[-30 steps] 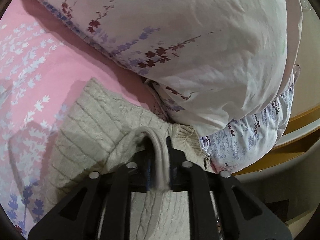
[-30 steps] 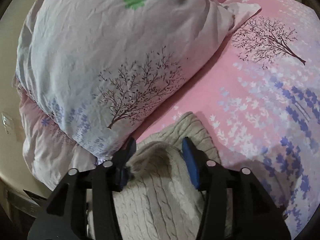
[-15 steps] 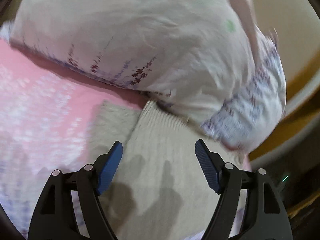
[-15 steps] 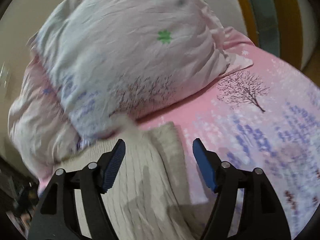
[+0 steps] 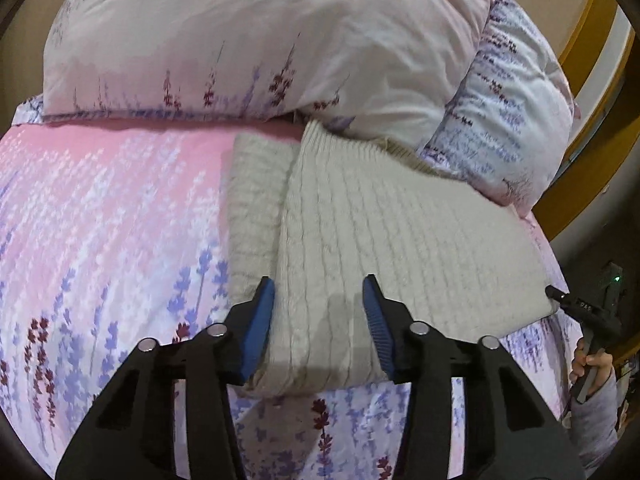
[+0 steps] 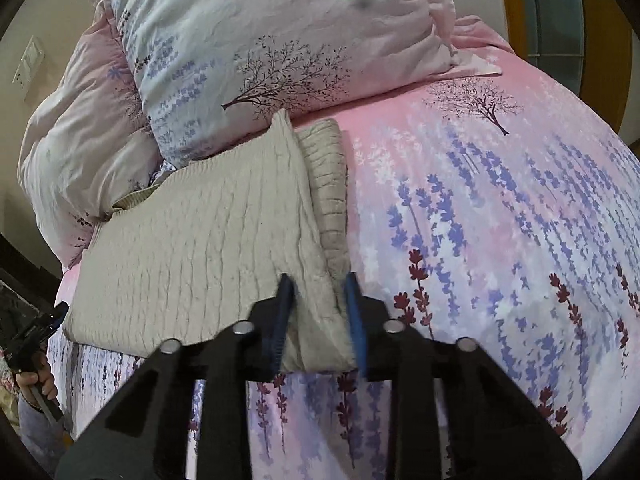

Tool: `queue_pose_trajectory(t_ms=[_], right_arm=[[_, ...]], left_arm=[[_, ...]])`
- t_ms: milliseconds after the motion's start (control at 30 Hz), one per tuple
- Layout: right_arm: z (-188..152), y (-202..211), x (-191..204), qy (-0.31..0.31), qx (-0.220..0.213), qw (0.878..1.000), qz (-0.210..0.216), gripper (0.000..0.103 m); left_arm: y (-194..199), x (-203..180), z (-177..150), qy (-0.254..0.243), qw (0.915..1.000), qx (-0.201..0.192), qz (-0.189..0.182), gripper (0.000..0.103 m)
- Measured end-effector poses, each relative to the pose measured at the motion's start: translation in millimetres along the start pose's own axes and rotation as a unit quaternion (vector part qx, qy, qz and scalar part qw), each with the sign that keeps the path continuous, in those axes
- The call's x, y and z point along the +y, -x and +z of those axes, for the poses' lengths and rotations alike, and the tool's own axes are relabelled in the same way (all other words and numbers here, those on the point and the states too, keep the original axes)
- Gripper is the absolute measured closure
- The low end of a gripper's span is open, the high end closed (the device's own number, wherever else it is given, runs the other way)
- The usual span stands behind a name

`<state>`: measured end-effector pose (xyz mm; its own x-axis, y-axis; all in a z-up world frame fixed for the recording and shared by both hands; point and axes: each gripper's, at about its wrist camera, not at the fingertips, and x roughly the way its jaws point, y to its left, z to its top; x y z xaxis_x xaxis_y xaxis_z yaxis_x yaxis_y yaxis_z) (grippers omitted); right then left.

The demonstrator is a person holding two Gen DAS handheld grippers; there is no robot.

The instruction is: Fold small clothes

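Lying straight ahead of both sets of jaws, the cream knitted sweater sits folded on the bed, its far edge tucked against the pillows and its near edge reaching back under the fingers. Its long axis runs crosswise to both views, so each tool meets one end of that near edge. The left gripper stands with its jaws spread wide, the blue pads apart and holding nothing; the near corner of the top layer lies between and just below them, with a narrower folded strip of knit showing beside the left-hand pad. The right gripper has its jaws drawn much closer, bracketing the same near corner where the top layer meets that narrower strip; whether the pads actually pinch the knit I cannot tell, since the picture is soft there. By my reading the right tool is the nearer to a grasp, and any further fold would probably carry that end across along the long axis. The sweater shows no label or brand; small characters on the other tool's tip at the left view's right edge are too small to read.
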<state>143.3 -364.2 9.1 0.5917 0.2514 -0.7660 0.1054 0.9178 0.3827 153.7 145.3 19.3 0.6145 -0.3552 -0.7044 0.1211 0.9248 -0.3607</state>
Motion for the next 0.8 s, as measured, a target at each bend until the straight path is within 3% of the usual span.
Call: queue_pose_trajectory(t_ms=[167,333,800], right_arm=[[-2,18,4,0.004,-0.03,1.0,0.004,0.096],[-12,35,4,-0.005,-0.045,0.999,0.011,0.096],[-22,19,4,0.0,-0.02,0.999,-0.035,0.096]], left_arm=[[0,0,-7,0.0,1.0,0.001,-0.002,0.071],[0,6,-11,0.003,0.9999,0.01,-0.008,0.09],[5,14,-21,-0.003,0.9998,0.014,-0.015,0.094]])
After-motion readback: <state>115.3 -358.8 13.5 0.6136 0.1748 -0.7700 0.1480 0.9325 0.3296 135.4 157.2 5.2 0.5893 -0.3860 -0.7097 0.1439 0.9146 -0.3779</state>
